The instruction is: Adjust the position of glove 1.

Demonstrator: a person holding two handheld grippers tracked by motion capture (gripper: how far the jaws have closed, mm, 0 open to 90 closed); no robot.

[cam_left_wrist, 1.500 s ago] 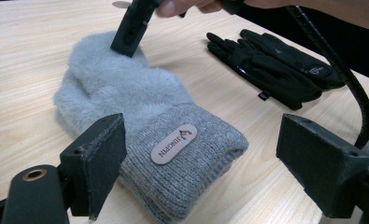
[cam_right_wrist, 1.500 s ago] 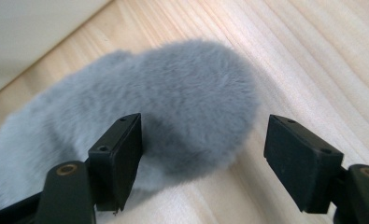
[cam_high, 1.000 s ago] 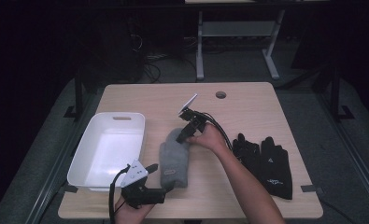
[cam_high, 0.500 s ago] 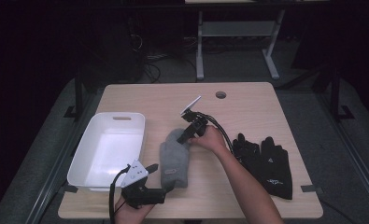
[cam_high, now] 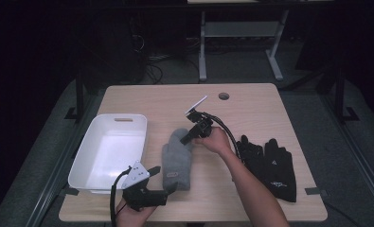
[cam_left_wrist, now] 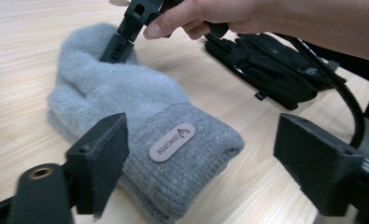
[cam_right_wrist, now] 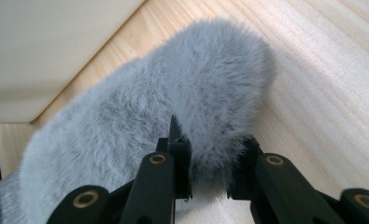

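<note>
A grey fuzzy mitten [cam_high: 176,156] lies flat on the wooden table [cam_high: 251,109], cuff towards the person. My right gripper [cam_high: 187,138] points down at the mitten's far tip. Its jaws have just been closing, and in the right gripper view [cam_right_wrist: 209,172] they pinch the fluffy edge of the mitten [cam_right_wrist: 173,93]. My left gripper [cam_high: 162,179] rests near the table's front edge, open wide. The mitten's ribbed cuff with its label [cam_left_wrist: 173,142] lies just ahead of the left gripper [cam_left_wrist: 208,163], untouched. The right gripper [cam_left_wrist: 121,42] shows beyond it, on the tip.
A white tray [cam_high: 123,118] stands to the left of the mitten. A pair of black gloves [cam_high: 270,163] lies to the right, by the person's right forearm. A round hole [cam_high: 224,96] sits in the tabletop at the back. Desk legs and cables stand beyond the table.
The right gripper's jaws have narrowed onto the mitten's tip, with the hand barely shifting. The left gripper and the mitten have kept their place.
</note>
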